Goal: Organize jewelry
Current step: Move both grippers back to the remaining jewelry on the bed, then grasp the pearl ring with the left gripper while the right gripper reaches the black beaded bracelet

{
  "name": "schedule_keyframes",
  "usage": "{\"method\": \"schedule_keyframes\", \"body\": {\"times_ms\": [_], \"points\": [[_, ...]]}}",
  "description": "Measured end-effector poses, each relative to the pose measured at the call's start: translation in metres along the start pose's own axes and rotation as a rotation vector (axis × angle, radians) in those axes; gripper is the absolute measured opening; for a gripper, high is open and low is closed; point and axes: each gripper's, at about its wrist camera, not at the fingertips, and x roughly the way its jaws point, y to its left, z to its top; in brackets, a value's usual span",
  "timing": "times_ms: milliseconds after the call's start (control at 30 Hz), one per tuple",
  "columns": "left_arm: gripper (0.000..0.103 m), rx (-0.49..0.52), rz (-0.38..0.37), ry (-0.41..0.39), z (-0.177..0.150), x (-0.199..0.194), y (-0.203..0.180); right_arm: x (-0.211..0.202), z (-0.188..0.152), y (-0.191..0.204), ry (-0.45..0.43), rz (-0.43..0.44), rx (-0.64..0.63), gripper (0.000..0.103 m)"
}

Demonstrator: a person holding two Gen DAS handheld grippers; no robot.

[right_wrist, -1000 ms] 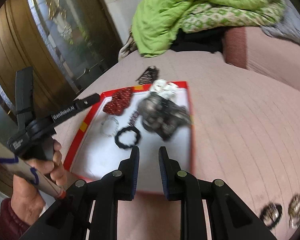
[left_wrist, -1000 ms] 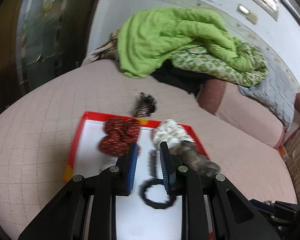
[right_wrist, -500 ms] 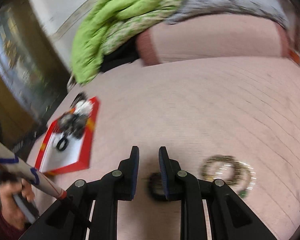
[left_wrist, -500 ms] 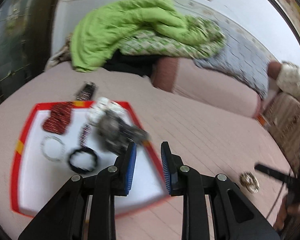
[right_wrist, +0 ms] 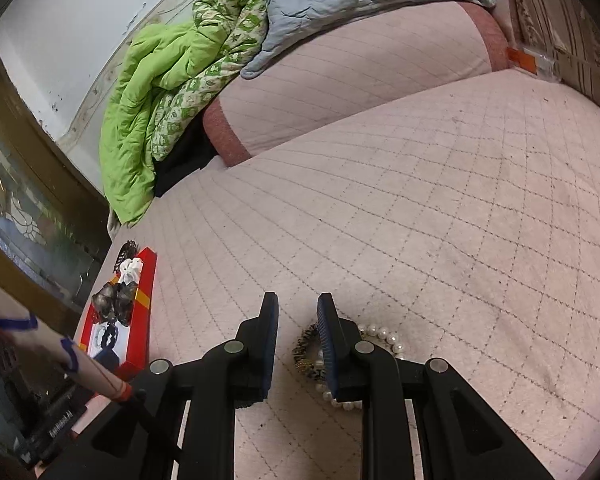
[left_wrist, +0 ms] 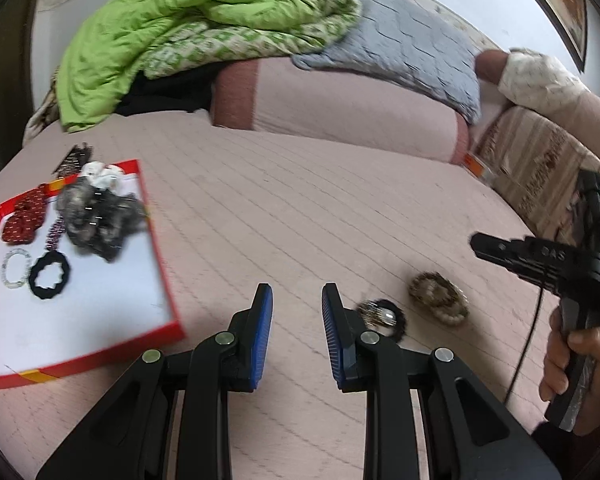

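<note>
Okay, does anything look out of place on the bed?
Yes. A pearl bracelet and a black hair tie lie loose on the pink bedspread, outside the red-rimmed tray that holds the other pieces.

A pink quilted bed carries a red-rimmed tray at its left. Well apart to the right lie a black hair tie and, near it, a beaded bracelet. Green blankets and a long bolster lie at the far side.

Matt quilted cloth bedspread, glossy pearl bracelet, shiny red tray.
</note>
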Motion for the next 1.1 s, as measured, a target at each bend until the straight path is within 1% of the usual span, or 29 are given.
{"method": "schedule_keyframes", "body": {"times_ms": [100, 167, 233, 267, 367, 433, 600, 633, 667, 700, 800, 833, 900, 933, 967, 1000, 1100], "points": [[0.024, 0.036, -0.014, 0.023, -0.002, 0.005, -0.018, 0.004, -0.001, -0.003, 0.021, -0.016, -0.01, 0.022], [0.025, 0.051, -0.017, 0.032, -0.004, 0.007, -0.027, 0.009, -0.003, -0.01, 0.055, -0.029, -0.007, 0.022], [0.027, 0.051, -0.029, 0.046, -0.007, 0.01, -0.034, 0.017, -0.007, -0.019, 0.107, -0.033, 0.008, 0.022], [0.03, 0.05, -0.033, 0.051, -0.008, 0.011, -0.036, 0.019, -0.009, -0.024, 0.123, -0.038, 0.018, 0.022], [0.03, 0.053, -0.043, 0.065, -0.01, 0.015, -0.042, 0.024, -0.012, -0.035, 0.154, -0.026, 0.057, 0.022], [0.03, 0.058, -0.048, 0.073, -0.011, 0.016, -0.047, 0.028, -0.015, -0.036, 0.17, -0.011, 0.055, 0.022], [0.03, 0.067, -0.055, 0.089, -0.012, 0.02, -0.054, 0.046, -0.022, -0.03, 0.22, -0.027, 0.023, 0.021], [0.03, 0.068, -0.055, 0.093, -0.013, 0.021, -0.055, 0.048, -0.023, -0.029, 0.214, -0.043, 0.01, 0.018], [0.03, 0.07, -0.055, 0.096, -0.013, 0.021, -0.055, 0.048, -0.022, -0.027, 0.209, -0.046, -0.005, 0.007], [0.03, 0.074, -0.056, 0.102, -0.014, 0.022, -0.055, 0.047, -0.022, -0.026, 0.203, -0.043, -0.01, 0.004], [0.031, 0.079, -0.063, 0.122, -0.016, 0.026, -0.055, 0.025, -0.015, -0.022, 0.112, -0.004, -0.003, 0.003], [0.03, 0.079, -0.071, 0.135, -0.018, 0.03, -0.056, 0.012, -0.011, -0.02, 0.054, -0.004, -0.014, 0.003], [0.03, 0.087, -0.088, 0.154, -0.021, 0.035, -0.06, -0.002, -0.006, -0.019, -0.013, -0.005, -0.021, 0.003], [0.03, 0.095, -0.091, 0.16, -0.022, 0.038, -0.063, -0.01, -0.005, -0.02, -0.042, 0.018, -0.013, 0.003], [0.03, 0.106, -0.093, 0.168, -0.024, 0.041, -0.066, -0.013, -0.004, -0.021, -0.051, 0.043, -0.008, 0.003], [0.03, 0.117, -0.096, 0.175, -0.024, 0.044, -0.069, -0.014, -0.003, -0.019, -0.048, 0.047, -0.009, 0.003], [0.03, 0.143, -0.096, 0.195, -0.019, 0.058, -0.075, -0.01, -0.004, -0.021, -0.022, 0.032, 0.001, 0.003]]}}
